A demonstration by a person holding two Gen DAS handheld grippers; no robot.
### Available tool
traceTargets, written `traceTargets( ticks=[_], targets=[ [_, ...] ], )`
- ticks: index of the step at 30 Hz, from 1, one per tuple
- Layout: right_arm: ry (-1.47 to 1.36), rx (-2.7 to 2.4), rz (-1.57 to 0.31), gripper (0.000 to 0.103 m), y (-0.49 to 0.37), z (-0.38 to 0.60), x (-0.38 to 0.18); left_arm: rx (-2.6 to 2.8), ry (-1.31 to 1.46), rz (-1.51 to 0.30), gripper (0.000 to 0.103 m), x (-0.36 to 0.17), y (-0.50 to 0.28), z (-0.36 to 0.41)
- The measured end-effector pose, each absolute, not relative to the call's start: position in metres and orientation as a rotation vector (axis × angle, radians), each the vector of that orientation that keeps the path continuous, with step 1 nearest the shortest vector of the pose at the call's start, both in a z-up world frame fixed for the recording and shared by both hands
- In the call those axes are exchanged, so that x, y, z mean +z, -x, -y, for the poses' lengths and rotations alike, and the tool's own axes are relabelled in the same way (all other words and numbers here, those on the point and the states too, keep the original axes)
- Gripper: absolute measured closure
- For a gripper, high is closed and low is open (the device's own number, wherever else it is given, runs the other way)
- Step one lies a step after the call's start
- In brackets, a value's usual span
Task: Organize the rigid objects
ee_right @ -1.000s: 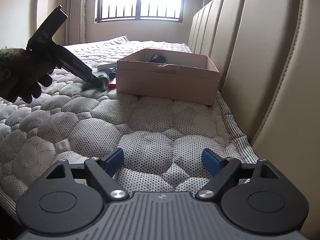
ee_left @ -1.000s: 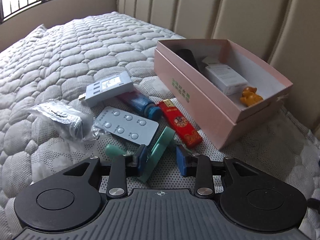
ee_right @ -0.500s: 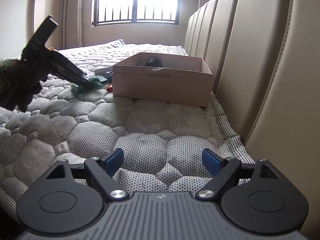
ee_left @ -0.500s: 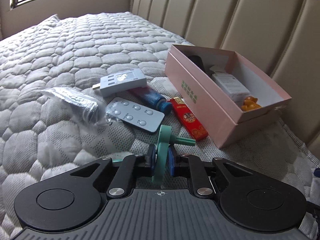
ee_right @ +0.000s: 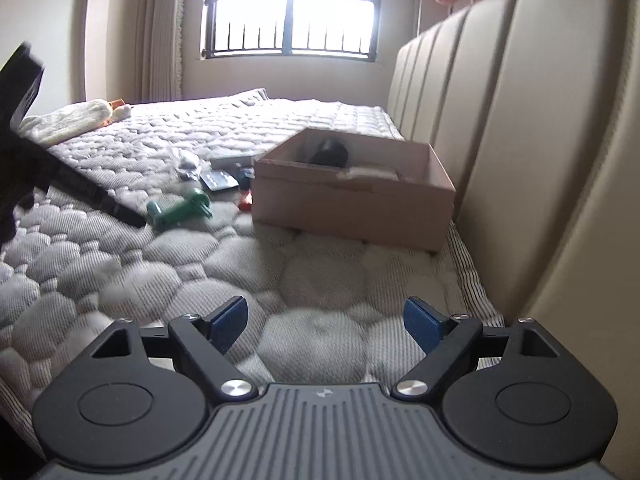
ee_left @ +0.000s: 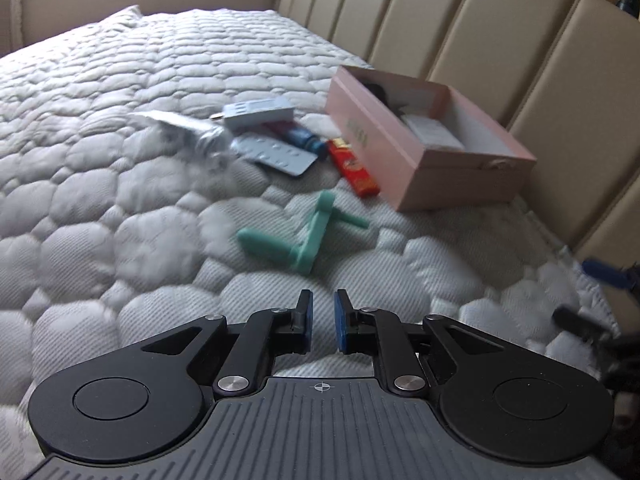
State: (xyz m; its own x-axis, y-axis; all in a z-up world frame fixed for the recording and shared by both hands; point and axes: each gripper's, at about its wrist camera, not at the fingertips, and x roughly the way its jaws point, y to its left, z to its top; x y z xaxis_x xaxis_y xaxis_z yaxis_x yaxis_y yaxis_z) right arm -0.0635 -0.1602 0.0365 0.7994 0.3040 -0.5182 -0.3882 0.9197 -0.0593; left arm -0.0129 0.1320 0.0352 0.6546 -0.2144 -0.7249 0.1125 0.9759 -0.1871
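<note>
The left gripper [ee_left: 321,322] has its 2 blue pads drawn almost together, with only a thin slit between them and nothing in that slit; the jaws have just been closing. It hangs above the quilted mattress [ee_left: 120,208] and touches none of the objects. The green plastic crank [ee_left: 310,236] lies on the mattress just ahead of those pads, clear of them, its flat arm tilted and a peg sticking out toward the box.

Further ahead and slightly to the right sits the pink box [ee_left: 404,160], open, with a white carton [ee_left: 434,134] and a dark object inside. Beside the box, on the near left, lie a red packet [ee_left: 354,168], a blue tube [ee_left: 298,136], a blister pack [ee_left: 280,156], a grey adapter [ee_left: 258,112] and a clear plastic bag [ee_left: 188,132].

The right gripper [ee_right: 325,324] stands with its jaws spread wide and empty over bare mattress, the box well ahead of it.
</note>
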Motion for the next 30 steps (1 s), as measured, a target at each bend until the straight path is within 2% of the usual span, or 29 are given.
traceTargets(
  ticks=[11, 19, 30],
  targets=[
    [0.221, 0.414, -0.548, 0.017, 0.072, 0.133, 0.032, -0.181, 0.140, -0.823, 0.089, 0.022, 0.016, -0.131],
    [0.206, 0.400, -0.587, 0.017, 0.068, 0.133, 0.023, -0.197, 0.022, -0.683, 0.085, 0.049, 0.002, -0.114],
    [0.189, 0.403, -0.609, 0.017, 0.071, 0.142, 0.014, -0.188, -0.074, -0.829, 0.081, 0.010, -0.071, -0.093]
  ],
)
